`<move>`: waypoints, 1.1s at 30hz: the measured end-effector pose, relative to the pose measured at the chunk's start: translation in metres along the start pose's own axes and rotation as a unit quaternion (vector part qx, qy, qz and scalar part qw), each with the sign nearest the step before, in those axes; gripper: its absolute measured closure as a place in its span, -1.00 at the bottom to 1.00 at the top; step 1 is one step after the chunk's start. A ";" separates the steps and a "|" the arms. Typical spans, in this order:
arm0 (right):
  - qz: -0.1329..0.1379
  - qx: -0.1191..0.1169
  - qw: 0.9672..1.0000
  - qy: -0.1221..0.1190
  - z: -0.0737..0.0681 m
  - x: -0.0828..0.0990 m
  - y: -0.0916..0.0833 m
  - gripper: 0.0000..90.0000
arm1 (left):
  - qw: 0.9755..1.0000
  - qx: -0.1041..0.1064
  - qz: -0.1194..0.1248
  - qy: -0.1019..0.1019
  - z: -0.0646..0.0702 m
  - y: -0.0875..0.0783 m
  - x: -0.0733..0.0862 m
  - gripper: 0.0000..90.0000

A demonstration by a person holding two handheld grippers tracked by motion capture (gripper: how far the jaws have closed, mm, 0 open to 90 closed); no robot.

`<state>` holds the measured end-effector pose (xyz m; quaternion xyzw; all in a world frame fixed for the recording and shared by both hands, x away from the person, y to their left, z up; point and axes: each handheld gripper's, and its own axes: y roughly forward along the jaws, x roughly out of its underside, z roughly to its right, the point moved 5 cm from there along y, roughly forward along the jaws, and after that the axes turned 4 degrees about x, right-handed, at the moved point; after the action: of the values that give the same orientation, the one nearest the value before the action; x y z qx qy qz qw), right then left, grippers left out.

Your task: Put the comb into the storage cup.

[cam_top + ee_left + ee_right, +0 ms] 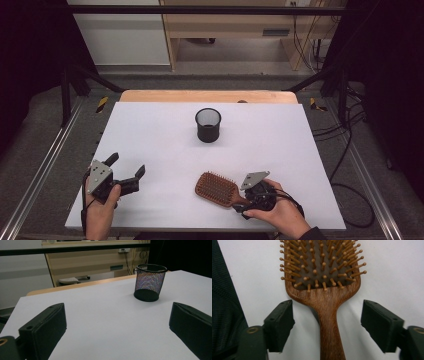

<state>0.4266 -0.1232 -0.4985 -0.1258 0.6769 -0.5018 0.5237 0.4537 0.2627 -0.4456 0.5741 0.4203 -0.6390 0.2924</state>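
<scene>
1. The wooden hairbrush (216, 188) lay bristles-up on the white table (165, 130), near its front edge; the mesh cup (208, 125) stood well apart, toward the far side.
2. The right gripper (327, 320) was set astride the handle — jaws part-way in, both pads clear of the wood, nothing gripped yet.
3. The left gripper (126, 170) was held wide open over bare table, with nothing in it.
4. For a sound grip, the handle was best kept centred between the pads and pinched just below the head — the narrow neck looked likely to twist if caught off-centre.
</scene>
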 end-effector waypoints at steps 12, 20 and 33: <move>-0.049 -0.012 0.999 -0.001 0.000 0.002 0.000 0.19 | 1.000 0.004 -0.003 0.001 0.001 0.000 0.000 -0.97; -0.067 -0.008 0.998 -0.004 0.001 0.002 0.003 0.39 | 1.000 0.004 -0.003 0.001 0.002 0.000 0.000 -0.97; -0.121 0.001 0.992 -0.026 -0.004 -0.006 0.005 0.61 | 1.000 0.006 -0.006 -0.001 0.003 0.001 0.001 -0.97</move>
<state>0.4281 -0.1145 -0.4994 -0.2192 0.6424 -0.5583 0.4770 0.4528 0.2603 -0.4465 0.5729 0.4193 -0.6438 0.2855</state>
